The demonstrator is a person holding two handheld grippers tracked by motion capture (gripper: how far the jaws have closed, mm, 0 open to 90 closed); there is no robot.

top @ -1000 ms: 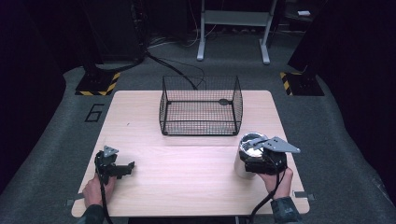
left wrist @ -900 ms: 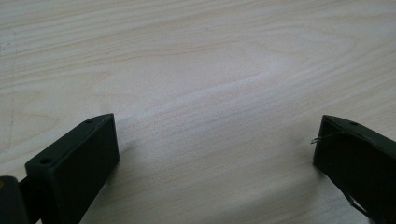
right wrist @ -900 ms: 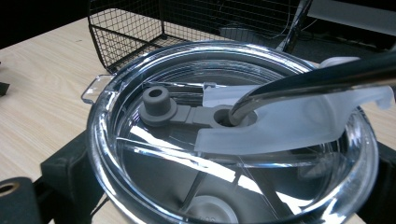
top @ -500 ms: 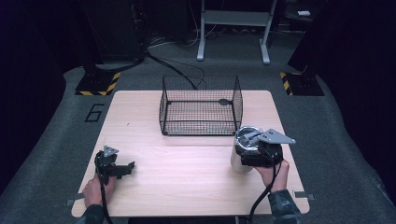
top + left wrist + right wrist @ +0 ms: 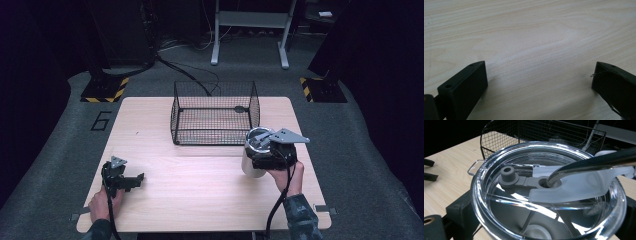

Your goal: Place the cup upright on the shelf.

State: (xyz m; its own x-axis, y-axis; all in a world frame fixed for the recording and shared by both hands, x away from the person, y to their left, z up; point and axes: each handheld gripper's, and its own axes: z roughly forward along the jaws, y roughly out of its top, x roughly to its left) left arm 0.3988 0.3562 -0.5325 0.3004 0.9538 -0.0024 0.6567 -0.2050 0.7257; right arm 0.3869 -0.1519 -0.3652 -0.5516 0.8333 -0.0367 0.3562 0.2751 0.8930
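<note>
A white tumbler with a clear lid is held just in front of the wire basket's right corner, and my right gripper is shut on it. In the right gripper view the black jaws press on both sides of the tumbler. A bent metal straw goes through a frosted tab in the lid, beside a grey stopper. My left gripper rests open near the table's front left. Between its jaws lies bare wood.
A black wire basket stands at the back middle of the light wooden table; its mesh wall rises right behind the tumbler. Dark floor with cables and stand legs surrounds the table.
My right gripper has carried the tumbler away from the person and slightly left, closer to the basket's front right corner. The left gripper has stayed put.
</note>
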